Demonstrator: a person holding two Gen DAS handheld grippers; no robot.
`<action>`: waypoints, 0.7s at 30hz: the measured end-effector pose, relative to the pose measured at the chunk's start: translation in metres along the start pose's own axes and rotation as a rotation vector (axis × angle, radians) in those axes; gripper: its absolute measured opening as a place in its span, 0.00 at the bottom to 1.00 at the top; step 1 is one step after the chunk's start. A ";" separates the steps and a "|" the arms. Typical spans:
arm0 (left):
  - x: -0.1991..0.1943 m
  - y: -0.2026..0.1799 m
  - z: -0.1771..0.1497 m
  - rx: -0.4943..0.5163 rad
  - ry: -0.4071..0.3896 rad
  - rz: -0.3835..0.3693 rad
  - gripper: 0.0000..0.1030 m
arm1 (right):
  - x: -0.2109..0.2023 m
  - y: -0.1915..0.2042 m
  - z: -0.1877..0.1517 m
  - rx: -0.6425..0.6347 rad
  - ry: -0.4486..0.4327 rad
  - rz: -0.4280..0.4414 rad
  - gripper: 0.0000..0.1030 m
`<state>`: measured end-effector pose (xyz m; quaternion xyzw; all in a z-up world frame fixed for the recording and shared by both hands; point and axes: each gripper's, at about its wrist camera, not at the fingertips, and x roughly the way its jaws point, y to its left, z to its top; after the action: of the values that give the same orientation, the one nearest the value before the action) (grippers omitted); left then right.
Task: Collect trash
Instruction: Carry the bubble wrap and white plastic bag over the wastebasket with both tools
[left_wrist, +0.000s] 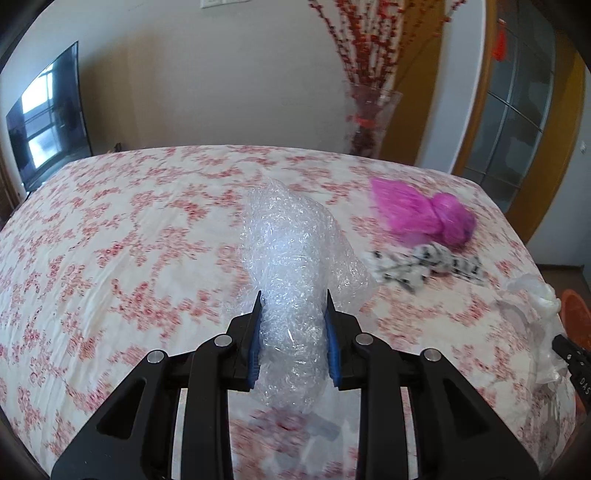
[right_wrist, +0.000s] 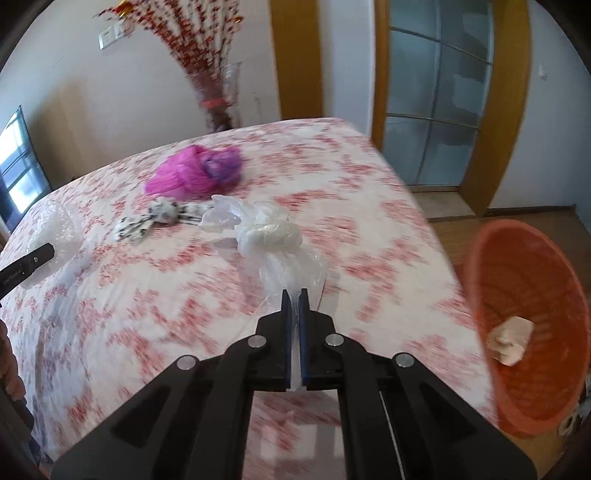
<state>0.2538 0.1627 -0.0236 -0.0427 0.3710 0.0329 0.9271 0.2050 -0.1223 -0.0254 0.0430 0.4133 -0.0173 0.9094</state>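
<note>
Low in the left wrist view, the left gripper (left_wrist: 294, 306) clamps a bubble-wrap wad (left_wrist: 291, 258); in the right wrist view the right gripper (right_wrist: 294, 299) pinches the clear plastic bag (right_wrist: 269, 232) at centre frame. Lift both clear of the floral bedspread (right_wrist: 369, 192), then carry them to the orange basket (right_wrist: 480, 258) at right.
</note>
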 end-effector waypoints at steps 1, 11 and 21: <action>-0.003 -0.007 -0.002 0.009 0.000 -0.010 0.27 | -0.005 -0.007 -0.002 0.008 -0.006 -0.009 0.05; -0.018 -0.066 -0.011 0.083 0.003 -0.085 0.27 | -0.047 -0.076 -0.026 0.106 -0.051 -0.094 0.05; -0.028 -0.123 -0.023 0.158 0.007 -0.162 0.27 | -0.070 -0.120 -0.042 0.145 -0.082 -0.181 0.05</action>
<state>0.2293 0.0368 -0.0139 0.0006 0.3708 -0.0718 0.9259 0.1194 -0.2383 -0.0084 0.0705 0.3756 -0.1308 0.9148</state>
